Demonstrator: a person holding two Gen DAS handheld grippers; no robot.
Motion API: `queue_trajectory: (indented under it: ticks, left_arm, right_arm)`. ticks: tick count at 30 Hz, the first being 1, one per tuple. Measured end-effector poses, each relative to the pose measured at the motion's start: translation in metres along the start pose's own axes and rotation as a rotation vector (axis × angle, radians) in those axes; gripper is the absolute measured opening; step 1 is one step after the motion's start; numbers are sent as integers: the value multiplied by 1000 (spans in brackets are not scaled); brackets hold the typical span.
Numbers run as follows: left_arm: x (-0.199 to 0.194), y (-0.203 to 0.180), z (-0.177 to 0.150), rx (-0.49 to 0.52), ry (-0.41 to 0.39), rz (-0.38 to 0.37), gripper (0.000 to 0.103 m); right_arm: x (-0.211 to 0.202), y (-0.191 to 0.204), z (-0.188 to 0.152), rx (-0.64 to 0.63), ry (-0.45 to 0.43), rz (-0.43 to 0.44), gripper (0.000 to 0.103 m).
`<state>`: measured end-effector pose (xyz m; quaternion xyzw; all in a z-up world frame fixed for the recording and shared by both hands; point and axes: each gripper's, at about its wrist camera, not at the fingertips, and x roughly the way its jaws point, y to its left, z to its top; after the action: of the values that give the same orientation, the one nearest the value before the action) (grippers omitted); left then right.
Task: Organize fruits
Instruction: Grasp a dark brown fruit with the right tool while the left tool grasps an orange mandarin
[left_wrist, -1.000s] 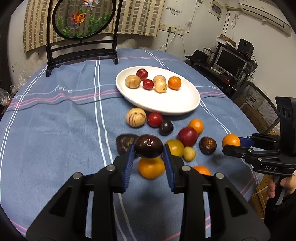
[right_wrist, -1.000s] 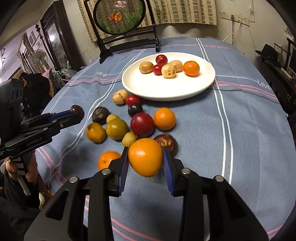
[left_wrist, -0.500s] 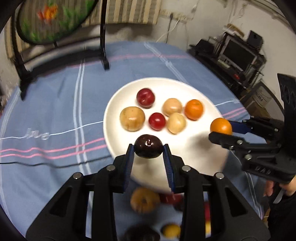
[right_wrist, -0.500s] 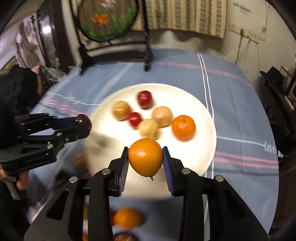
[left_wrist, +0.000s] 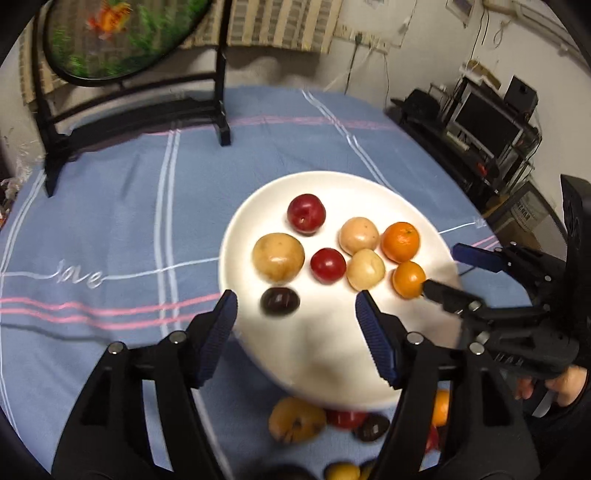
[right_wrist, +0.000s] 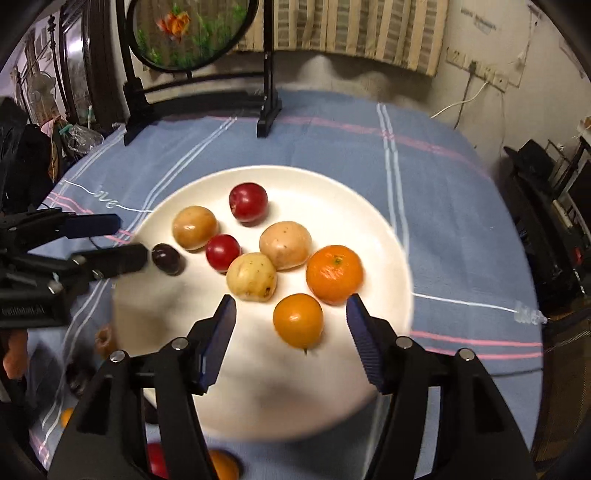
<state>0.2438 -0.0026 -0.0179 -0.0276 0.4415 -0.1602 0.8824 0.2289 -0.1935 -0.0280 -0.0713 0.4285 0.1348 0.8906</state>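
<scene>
Both grippers wide open over the plate, nothing pinched.

Left gripper (left_wrist: 295, 314) has its jaws spread around a dark plum (left_wrist: 279, 301) lying on the white plate (left_wrist: 332, 362). Right gripper (right_wrist: 290, 321) is spread around a small orange (right_wrist: 298, 320), also on the plate. Farther back sit the tan fruits, red plums and a bigger mandarin (right_wrist: 334, 274).

Both cameras look down and forward along their own fingers, close over the white plate (left_wrist: 240, 236), the left from its left side, the right from its right. Each view shares the plate (right_wrist: 369, 206), its fruit and the other gripper
</scene>
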Motion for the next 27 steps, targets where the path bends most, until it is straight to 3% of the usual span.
queue_trajectory:
  ticks: [6, 11, 23, 27]
  left_arm:
    - [-49, 8, -76, -69, -40, 20, 72]
    - [-74, 4, -131, -79, -35, 31, 72]
    - [-108, -7, -185, -49, -66, 27, 76]
    - [-112, -7, -190, -48, -69, 14, 76]
  right_arm:
    - [-51, 2, -69, 83, -8, 57, 65]
    - [-71, 17, -115, 131, 19, 101, 65]
    - [-81, 43, -163, 143, 63, 100, 65]
    - [-79, 52, -161, 109, 35, 28, 65]
